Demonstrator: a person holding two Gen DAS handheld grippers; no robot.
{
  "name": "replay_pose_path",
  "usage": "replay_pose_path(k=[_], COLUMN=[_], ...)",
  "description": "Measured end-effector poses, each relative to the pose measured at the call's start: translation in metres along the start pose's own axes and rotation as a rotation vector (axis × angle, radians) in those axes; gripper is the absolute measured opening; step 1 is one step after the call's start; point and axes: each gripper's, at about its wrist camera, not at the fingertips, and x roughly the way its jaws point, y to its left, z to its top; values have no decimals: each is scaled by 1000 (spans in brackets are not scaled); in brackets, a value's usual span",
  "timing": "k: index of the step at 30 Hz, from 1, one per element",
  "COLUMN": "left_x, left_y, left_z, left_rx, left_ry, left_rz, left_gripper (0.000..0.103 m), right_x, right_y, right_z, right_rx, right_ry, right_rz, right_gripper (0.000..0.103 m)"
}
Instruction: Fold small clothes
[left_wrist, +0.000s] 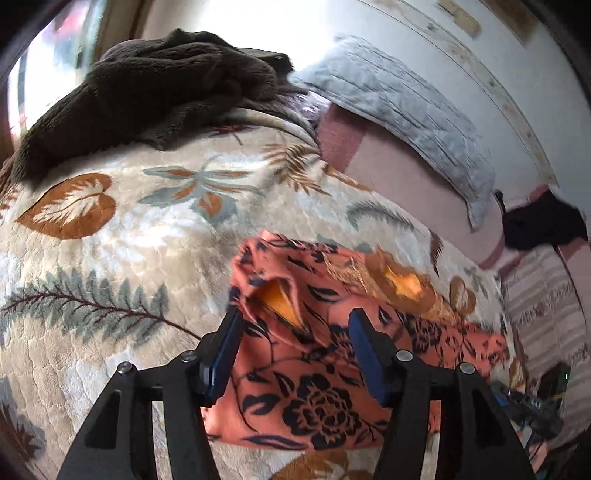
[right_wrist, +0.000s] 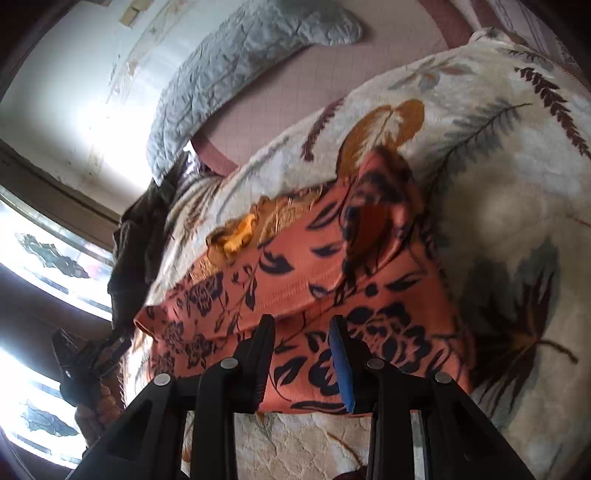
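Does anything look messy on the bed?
Yes. The orange flowered garment lies bunched, one corner sticking up. A dark fuzzy blanket is heaped at the far edge of the leaf-print blanket.

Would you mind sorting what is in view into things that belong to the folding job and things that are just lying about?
Belongs to the job:
- orange floral garment
- left gripper, jaws open over it
- right gripper, jaws open over it

Just lying about:
- leaf-patterned blanket, under the garment
- brown fleece
- grey quilted pillow
- black item
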Motion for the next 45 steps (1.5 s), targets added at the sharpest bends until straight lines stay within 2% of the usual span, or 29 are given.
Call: replay_pose_path(k=[3,6,8,9,11,14,18,19,21,26,28,31,34,35,38,40,43,45], left_x=[28,70,92,98,106,107,82,77,74,84,82,79,76,77,86,86,64,42], left_y=[-29,-36,-39,-40,-41,-40,-35,-34,-32,-23,-29,-43,-45,-42,-29,-24,-22,-19], left_z=[-21,-25,-19,-11,5,26,44,47,52,55,48,33,15,9,-16,-30,-39,-52], left_rx=[132,116,101,94,79,41,-18,-15,3,-6,35,126,159,158,159,179,176,140], left_ry=[141,270,302,293,240,115,-150,-185,-206,-112,-108,-91,-67,-47,59,93,81,37], left_rz=[-64,-94,-89,-96,-139,-168,-140,-134,-73,35,86,207,256,281,425,427,419,392], left_gripper=[46,44,44,44,44,44,45,47,51,51,51,51,52,55,61,63,64,64], right_x=[36,61,72,76,78,70,53,50,48,66,70,75,76,76,73,79,66,48], right_y=[10,18,20,21,24,27,21,21,22,31,37,46,50,50,51,48,53,51], right_z=[-8,0,11,18,32,51,69,71,74,71,64,52,37,31,13,-1,-19,-29], right_rx=[-31,-80,-86,-83,-84,-95,-11,-10,-21,-37,-52,-77,-85,-89,-93,-86,-105,-70], right_ry=[102,116,100,84,13,-154,-337,-363,-378,-275,-236,-167,-117,-107,-68,16,26,11], right_rz=[-48,-82,-84,-74,-29,-23,9,15,14,19,20,-13,-55,-68,-144,-174,-201,-164], right_gripper=[32,32,33,32,32,32,34,34,34,34,34,34,34,34,34,35,35,35])
